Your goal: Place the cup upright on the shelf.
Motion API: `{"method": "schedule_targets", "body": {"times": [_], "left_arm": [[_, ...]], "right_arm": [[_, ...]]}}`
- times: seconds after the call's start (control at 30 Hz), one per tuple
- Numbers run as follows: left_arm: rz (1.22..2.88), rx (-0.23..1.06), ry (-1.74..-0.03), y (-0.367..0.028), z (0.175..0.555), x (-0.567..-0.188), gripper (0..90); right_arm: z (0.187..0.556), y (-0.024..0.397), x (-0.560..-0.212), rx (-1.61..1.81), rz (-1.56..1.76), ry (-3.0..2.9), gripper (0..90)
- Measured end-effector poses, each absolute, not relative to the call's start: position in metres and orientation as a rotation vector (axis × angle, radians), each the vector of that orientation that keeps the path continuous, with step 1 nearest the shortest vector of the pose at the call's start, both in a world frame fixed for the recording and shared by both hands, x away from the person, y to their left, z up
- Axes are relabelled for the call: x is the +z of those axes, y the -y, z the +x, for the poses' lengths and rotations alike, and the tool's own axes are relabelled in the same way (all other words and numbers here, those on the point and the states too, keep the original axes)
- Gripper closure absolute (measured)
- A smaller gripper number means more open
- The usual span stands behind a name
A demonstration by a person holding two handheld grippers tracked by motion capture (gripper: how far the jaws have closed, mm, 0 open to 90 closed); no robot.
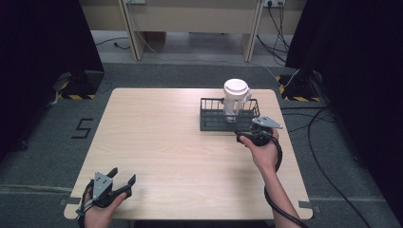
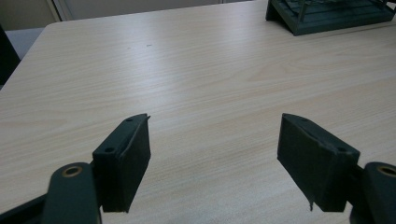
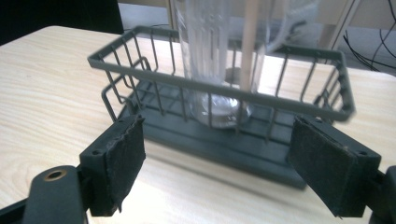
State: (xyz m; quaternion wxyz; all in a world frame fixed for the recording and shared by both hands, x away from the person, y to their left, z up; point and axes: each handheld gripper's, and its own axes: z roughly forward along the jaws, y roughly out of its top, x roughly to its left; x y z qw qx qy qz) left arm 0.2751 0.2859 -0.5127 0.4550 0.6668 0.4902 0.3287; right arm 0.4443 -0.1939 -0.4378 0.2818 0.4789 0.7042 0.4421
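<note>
High view, basket: a dark wire basket [image 1: 229,115] stands near the desk's [image 1: 161,142] far right corner, well in from the edge.
High view, jug: a clear plastic jug with a white lid [image 1: 235,99] stands upright inside the basket, toward its middle.
High view, right gripper: the right gripper [image 1: 247,131] sits just beside the basket's near right corner, pointed at it; its jaws are hard to make out from here.
High view, left gripper: the left gripper [image 1: 122,180] rests at the desk's near left corner, well apart from the basket, jaws spread and holding nothing.
Left gripper view, jaws: wide open over bare wood, nothing between them; a corner of the basket [image 2: 327,16] lies far off toward the desk's far edge.
Right gripper view, jaws: wide open and empty, facing the basket's [image 3: 224,86] near long side, close but apparently not touching.
Right gripper view, jug: the jug [image 3: 215,56] stands on the basket floor behind the wires.
Progress: judging by this, the jug is already in the basket and the right gripper has hold of nothing; whether it is about to grip the basket or is done with it, I cannot tell.
Writing: raised marks on the jug's wall are too blurred to read; a dark "5" [image 1: 83,128] is marked on the floor left of the desk.
</note>
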Motion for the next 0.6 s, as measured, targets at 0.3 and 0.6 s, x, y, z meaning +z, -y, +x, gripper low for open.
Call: {"method": "schedule_targets", "body": {"times": [0.3, 0.6], "left_arm": [[1.643, 0.812, -1.21, -0.286, 0.275, -0.512, 25.1], [1.647, 0.813, -1.211, -0.286, 0.275, -0.512, 25.1]], "right_arm": [[0.425, 0.215, -0.443, 1.167, 1.294, -1.877, 19.0], [0.403, 0.238, -0.458, 1.146, 1.332, -1.854, 19.1]]}}
